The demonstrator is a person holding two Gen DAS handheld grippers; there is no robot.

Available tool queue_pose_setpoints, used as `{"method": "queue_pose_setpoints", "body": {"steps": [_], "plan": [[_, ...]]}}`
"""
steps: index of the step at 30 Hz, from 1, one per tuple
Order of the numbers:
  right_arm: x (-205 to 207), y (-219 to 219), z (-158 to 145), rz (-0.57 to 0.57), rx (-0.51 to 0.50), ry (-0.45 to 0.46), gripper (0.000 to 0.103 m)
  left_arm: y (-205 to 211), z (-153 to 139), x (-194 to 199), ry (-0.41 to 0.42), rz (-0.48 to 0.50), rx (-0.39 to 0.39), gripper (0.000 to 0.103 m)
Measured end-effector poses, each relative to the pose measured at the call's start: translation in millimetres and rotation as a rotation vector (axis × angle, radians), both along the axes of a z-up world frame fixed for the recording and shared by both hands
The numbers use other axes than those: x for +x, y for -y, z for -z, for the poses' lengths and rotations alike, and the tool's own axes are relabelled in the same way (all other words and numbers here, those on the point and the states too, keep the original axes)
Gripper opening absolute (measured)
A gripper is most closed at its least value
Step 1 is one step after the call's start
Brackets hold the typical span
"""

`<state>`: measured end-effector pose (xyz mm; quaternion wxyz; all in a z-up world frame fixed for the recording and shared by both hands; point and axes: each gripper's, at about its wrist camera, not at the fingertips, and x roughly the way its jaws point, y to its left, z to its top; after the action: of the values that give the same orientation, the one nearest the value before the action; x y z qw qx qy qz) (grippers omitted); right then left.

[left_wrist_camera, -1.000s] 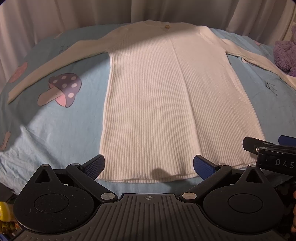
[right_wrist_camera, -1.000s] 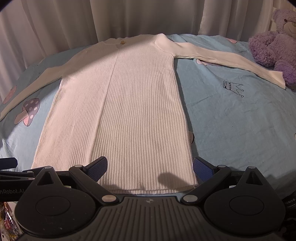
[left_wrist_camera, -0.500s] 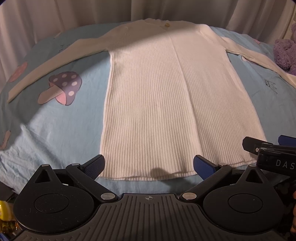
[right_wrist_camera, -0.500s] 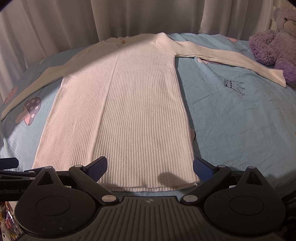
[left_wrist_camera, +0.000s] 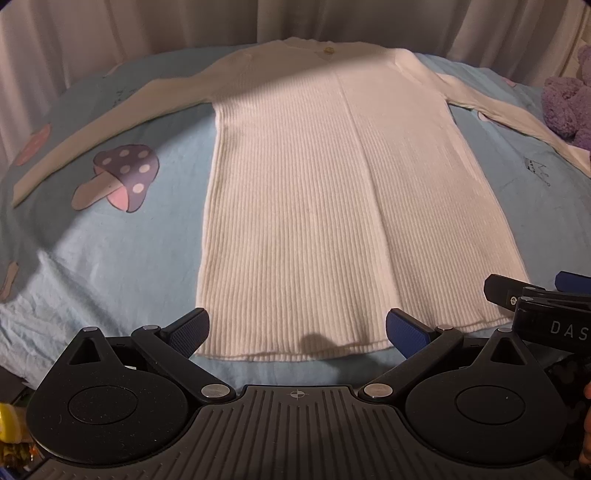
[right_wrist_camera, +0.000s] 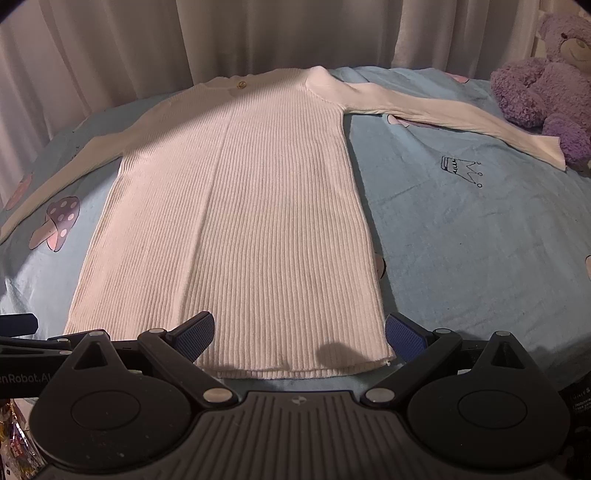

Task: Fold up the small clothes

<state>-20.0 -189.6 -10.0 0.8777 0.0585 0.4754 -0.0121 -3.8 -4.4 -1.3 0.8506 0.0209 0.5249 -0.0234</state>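
A white ribbed long-sleeved sweater [left_wrist_camera: 325, 206] lies flat on the blue bedsheet [left_wrist_camera: 110, 251], neck far, hem near, both sleeves spread out sideways. It also shows in the right wrist view [right_wrist_camera: 240, 229]. My left gripper [left_wrist_camera: 297, 330] is open and empty, its fingers just above the hem's left half. My right gripper [right_wrist_camera: 299, 334] is open and empty over the hem's right corner. The right gripper also shows at the right edge of the left wrist view [left_wrist_camera: 535, 299].
A purple teddy bear [right_wrist_camera: 546, 96] sits at the far right by the right sleeve's cuff [right_wrist_camera: 550, 151]. White curtains [right_wrist_camera: 258, 33] hang behind the bed. The sheet carries a mushroom print [left_wrist_camera: 118, 177] and a crown print [right_wrist_camera: 461, 170].
Both grippers have edged slightly forward toward the hem; the sweater has not moved and both grippers stay open.
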Motion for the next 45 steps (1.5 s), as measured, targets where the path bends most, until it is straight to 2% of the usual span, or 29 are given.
{"method": "queue_pose_setpoints", "body": {"steps": [45], "plan": [[1.7, -1.7, -1.8, -0.012, 0.001, -0.006, 0.099, 0.0, 0.6, 1.5, -0.009, 0.004, -0.007, 0.103]]}}
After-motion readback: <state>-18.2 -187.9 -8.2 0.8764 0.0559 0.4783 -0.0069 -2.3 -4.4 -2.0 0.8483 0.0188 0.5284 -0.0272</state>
